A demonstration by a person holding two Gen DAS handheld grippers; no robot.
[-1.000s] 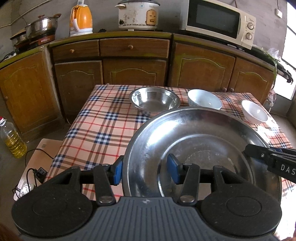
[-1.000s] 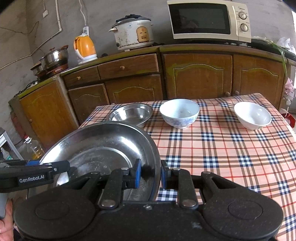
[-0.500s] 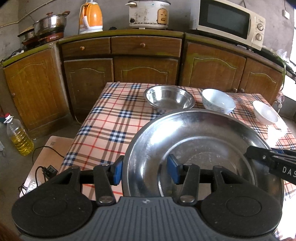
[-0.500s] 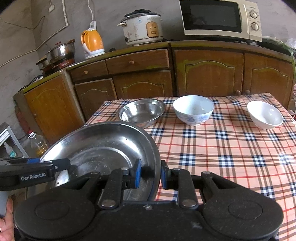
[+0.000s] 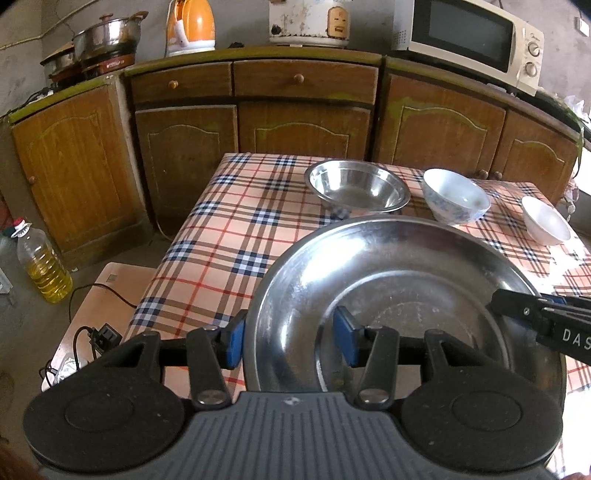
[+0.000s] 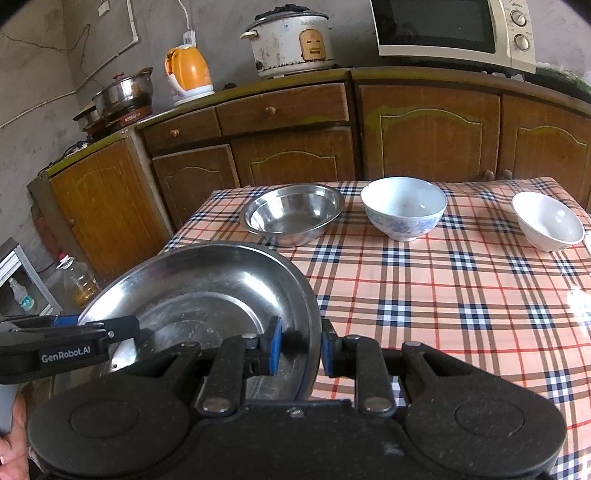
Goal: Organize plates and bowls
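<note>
A large steel plate is held over the near left part of the checked table. My left gripper is shut across its left rim, one blue pad outside and one inside. My right gripper is shut on the opposite rim, and its tips also show in the left wrist view. Along the far side of the table stand a steel bowl, a blue-patterned white bowl and a small white bowl.
Wooden cupboards run behind the table, with a microwave, a rice cooker, an orange kettle and pots on top. On the floor at the left are an oil bottle and a power strip with cable.
Both grippers have drawn back from the bowls with the plate between them, so the table looks farther off. Neither grip has changed.
</note>
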